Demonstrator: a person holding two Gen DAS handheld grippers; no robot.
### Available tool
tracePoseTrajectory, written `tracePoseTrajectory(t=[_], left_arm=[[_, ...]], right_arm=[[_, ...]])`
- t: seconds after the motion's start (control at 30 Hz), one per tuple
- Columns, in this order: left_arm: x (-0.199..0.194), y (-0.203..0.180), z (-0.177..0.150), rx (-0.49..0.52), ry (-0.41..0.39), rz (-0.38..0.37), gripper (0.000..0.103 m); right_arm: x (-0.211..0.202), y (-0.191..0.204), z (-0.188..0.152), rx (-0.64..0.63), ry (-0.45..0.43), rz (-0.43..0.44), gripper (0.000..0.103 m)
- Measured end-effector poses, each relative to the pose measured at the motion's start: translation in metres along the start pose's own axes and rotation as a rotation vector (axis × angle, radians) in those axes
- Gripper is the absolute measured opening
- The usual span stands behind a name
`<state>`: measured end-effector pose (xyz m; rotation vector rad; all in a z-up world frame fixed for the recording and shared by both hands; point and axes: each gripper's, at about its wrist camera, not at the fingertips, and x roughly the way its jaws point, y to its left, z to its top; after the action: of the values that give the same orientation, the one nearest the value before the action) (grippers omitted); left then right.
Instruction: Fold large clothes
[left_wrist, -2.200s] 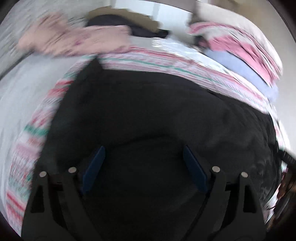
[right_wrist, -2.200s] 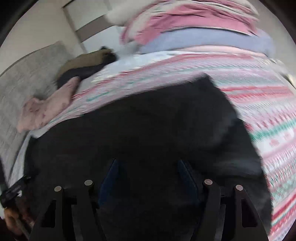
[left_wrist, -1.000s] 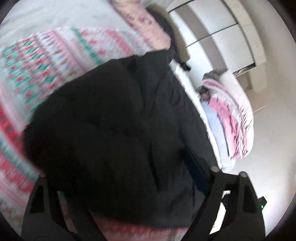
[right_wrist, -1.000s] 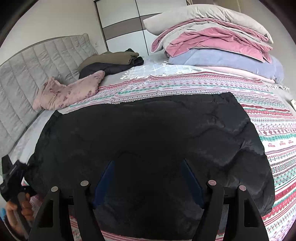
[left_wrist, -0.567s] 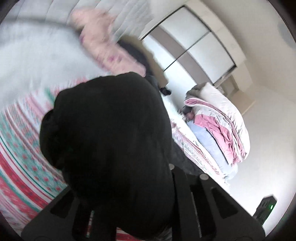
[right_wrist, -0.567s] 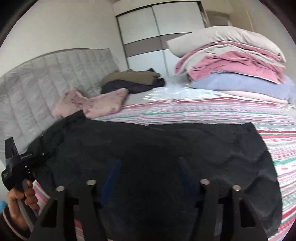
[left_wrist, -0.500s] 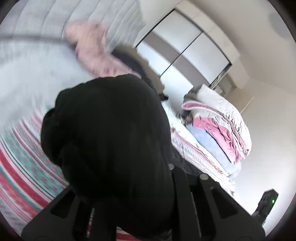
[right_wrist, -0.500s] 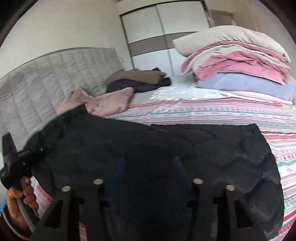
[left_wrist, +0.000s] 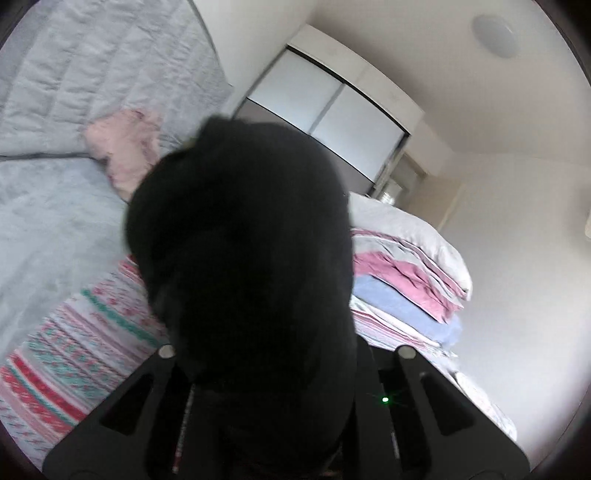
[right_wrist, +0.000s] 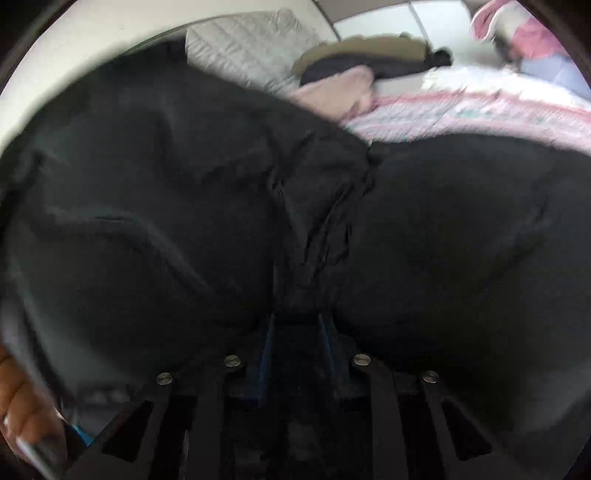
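Evidently both claws pinch the black jacket (right_wrist: 424, 229) off the bed (left_wrist: 55, 221), left claw (left_wrist: 266, 373) and closing right claw (right_wrist: 295, 325), for folding.

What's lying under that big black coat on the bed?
Under the black coat a pink, green and white patterned bedspread shows at its edges. Whatever lies beneath the coat's middle is covered and cannot be seen.

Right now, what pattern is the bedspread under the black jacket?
Pink, red and teal stripes on the bedspread; clearest in the left wrist view.
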<state>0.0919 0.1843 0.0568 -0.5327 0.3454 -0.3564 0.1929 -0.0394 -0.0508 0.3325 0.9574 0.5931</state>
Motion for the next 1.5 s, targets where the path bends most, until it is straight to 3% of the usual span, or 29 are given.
tracePoseTrajectory(t=[0.1,0.2,0.27,0.37,0.43,0.7,0.8,0.87,0.93,1.0,1.07,1.13,1.27,1.37,1.43,1.5], left_arm=[[0.018,-0.019,-0.008,0.035,0.023,-0.039,0.014],[0.033,-0.041,-0.010,0.069,0.040,-0.075,0.015],[0.045,-0.055,-0.014,0.082,0.064,-0.101,0.016],[0.066,-0.075,-0.029,0.112,0.123,-0.136,0.018],[0.081,-0.089,-0.042,0.149,0.172,-0.152,0.020],[0.136,-0.147,-0.143,0.457,0.454,-0.156,0.026],[0.145,-0.153,-0.172,0.536,0.532,-0.185,0.029],[0.151,-0.152,-0.179,0.544,0.594,-0.218,0.029],[0.151,-0.153,-0.177,0.545,0.634,-0.238,0.029],[0.146,-0.156,-0.168,0.550,0.654,-0.242,0.036],[0.138,-0.159,-0.157,0.557,0.674,-0.279,0.059],[0.124,-0.162,-0.152,0.560,0.693,-0.339,0.071],[0.095,-0.171,-0.134,0.590,0.727,-0.459,0.073],[0.075,-0.156,-0.098,0.531,0.680,-0.541,0.074],[0.066,-0.145,-0.076,0.452,0.625,-0.537,0.078],[0.068,-0.125,-0.054,0.385,0.555,-0.456,0.079]], right_arm=[[0.001,-0.001,0.001,0.025,0.022,-0.031,0.023],[-0.024,-0.018,0.012,0.127,0.037,0.063,0.024],[-0.056,-0.037,0.019,0.183,-0.031,0.094,0.028],[-0.103,-0.072,0.024,0.259,-0.140,0.081,0.043],[-0.136,-0.103,0.021,0.335,-0.221,0.060,0.063],[-0.205,-0.189,-0.006,0.575,-0.350,-0.040,0.069],[-0.214,-0.203,-0.014,0.619,-0.335,-0.084,0.069],[-0.215,-0.213,-0.016,0.631,-0.324,-0.056,0.070],[-0.217,-0.212,-0.020,0.640,-0.319,-0.020,0.071],[-0.228,-0.215,-0.030,0.642,-0.322,0.007,0.073],[-0.231,-0.219,-0.030,0.641,-0.313,0.041,0.076],[-0.239,-0.224,-0.032,0.645,-0.292,0.066,0.079],[-0.220,-0.219,-0.030,0.652,-0.220,0.114,0.081],[-0.212,-0.213,-0.025,0.632,-0.196,0.095,0.081],[-0.209,-0.212,-0.020,0.613,-0.200,0.085,0.081],[-0.207,-0.207,-0.016,0.568,-0.206,0.053,0.080]])
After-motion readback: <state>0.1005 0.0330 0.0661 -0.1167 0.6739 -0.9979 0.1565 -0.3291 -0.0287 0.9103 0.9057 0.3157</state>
